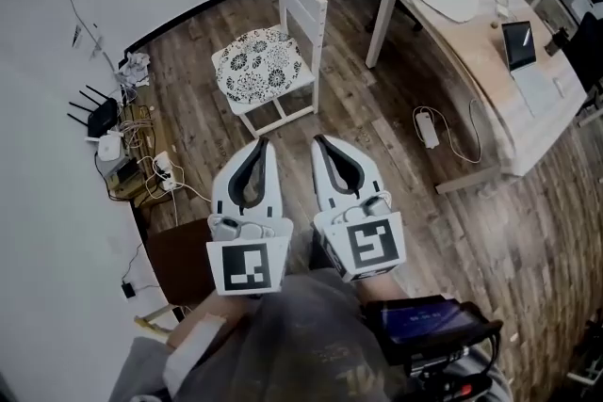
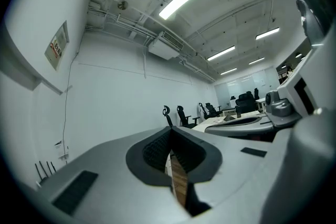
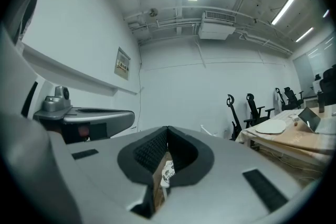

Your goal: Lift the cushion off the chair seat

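Lying flat, cushion (image 1: 259,63) squared to chair (image 1: 305,7)

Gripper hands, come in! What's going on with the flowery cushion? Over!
Left gripper and right gripper shut, empty. Cushion flat on chair seat, untouched. Only wood floor between, over.

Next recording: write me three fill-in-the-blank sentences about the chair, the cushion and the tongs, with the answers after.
1. The patterned cushion lies on the ____ of the white chair.
2. The left tongs and the right tongs are both ____, with nothing between them.
3. The floor under the chair is made of ____.
Missing words: seat, shut, wood.
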Demonstrator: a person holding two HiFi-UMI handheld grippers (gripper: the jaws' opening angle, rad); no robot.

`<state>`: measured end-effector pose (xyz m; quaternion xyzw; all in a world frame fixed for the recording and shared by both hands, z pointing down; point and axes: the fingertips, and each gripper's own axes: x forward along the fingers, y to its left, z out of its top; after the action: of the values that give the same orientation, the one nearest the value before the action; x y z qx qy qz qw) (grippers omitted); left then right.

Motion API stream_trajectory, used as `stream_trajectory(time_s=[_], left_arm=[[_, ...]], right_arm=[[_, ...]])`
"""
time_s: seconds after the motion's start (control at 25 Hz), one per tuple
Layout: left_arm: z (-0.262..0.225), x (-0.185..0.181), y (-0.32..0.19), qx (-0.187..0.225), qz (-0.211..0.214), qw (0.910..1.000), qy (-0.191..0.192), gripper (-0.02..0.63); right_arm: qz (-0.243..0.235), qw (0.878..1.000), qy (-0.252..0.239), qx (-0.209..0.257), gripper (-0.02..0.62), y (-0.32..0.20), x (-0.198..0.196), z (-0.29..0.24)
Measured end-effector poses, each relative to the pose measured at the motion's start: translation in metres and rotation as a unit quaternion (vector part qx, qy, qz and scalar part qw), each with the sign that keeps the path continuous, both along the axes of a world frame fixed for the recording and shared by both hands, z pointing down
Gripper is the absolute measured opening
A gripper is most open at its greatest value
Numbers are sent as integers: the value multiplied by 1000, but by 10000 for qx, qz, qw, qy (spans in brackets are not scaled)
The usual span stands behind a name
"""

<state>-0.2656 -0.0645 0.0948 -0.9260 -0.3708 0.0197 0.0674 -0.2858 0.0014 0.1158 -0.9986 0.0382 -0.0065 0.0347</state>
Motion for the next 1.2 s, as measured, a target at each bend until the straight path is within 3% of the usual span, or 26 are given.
stream_trajectory(time_s=[0.28,0.76,1.2], left_arm=[[-4,32,43,60,-203,9997,74,6],[6,90,52,121,-630,9979,8,6],[11,200,39,-245,-958,9950,-104,6]], right_arm=[[-162,9998,-31,84,7,43,40,-4],[-632,9977,-154,179,7,52,104,12],[-865,9956,-340,-133,6,46,210,23]])
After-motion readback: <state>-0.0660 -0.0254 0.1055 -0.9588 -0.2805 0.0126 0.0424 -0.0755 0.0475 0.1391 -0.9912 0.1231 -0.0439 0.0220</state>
